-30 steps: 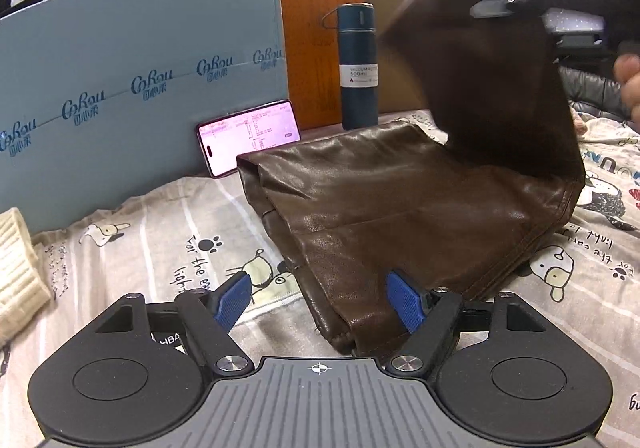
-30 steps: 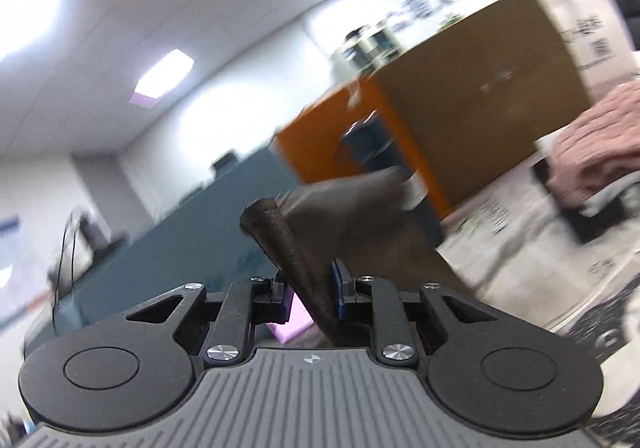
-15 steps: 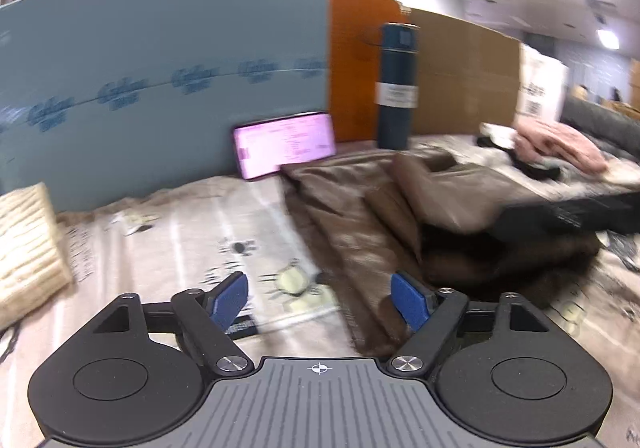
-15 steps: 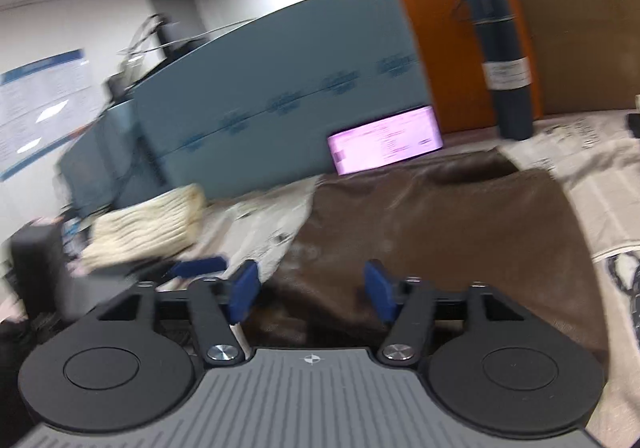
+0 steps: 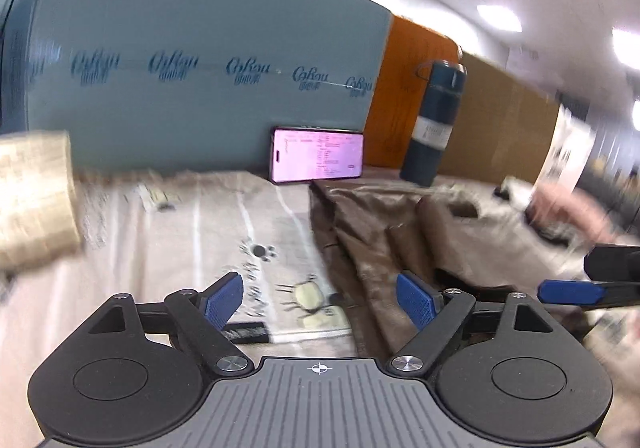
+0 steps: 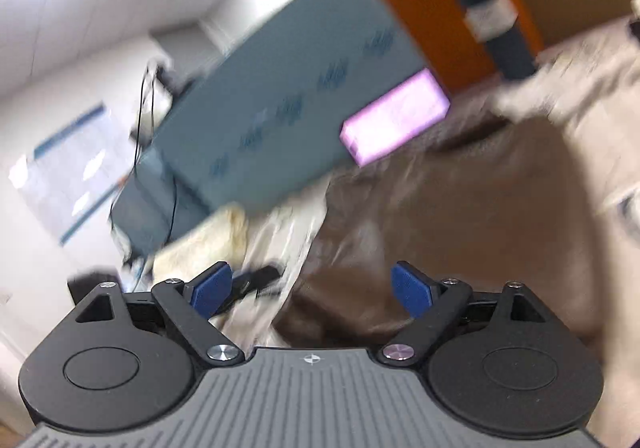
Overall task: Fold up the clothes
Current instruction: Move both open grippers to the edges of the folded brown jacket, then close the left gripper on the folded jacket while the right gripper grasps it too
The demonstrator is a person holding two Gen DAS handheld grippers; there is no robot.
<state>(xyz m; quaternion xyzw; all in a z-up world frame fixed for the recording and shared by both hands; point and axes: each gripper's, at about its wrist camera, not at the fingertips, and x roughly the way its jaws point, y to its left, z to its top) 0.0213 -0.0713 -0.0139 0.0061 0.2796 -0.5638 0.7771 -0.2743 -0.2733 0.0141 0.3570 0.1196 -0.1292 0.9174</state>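
**Brown leather garment lies folded, both tongs empty**

The brown leather garment (image 5: 384, 232) lies folded on the dog-print sheet (image 5: 192, 232) covering the bench, near the phone (image 5: 318, 160) and the blue flask (image 5: 434, 124). The left tongs (image 5: 318, 300) and right tongs (image 6: 312, 290) both gape apart, holding nothing, probably hovering at the near edge to take hold for another fold.
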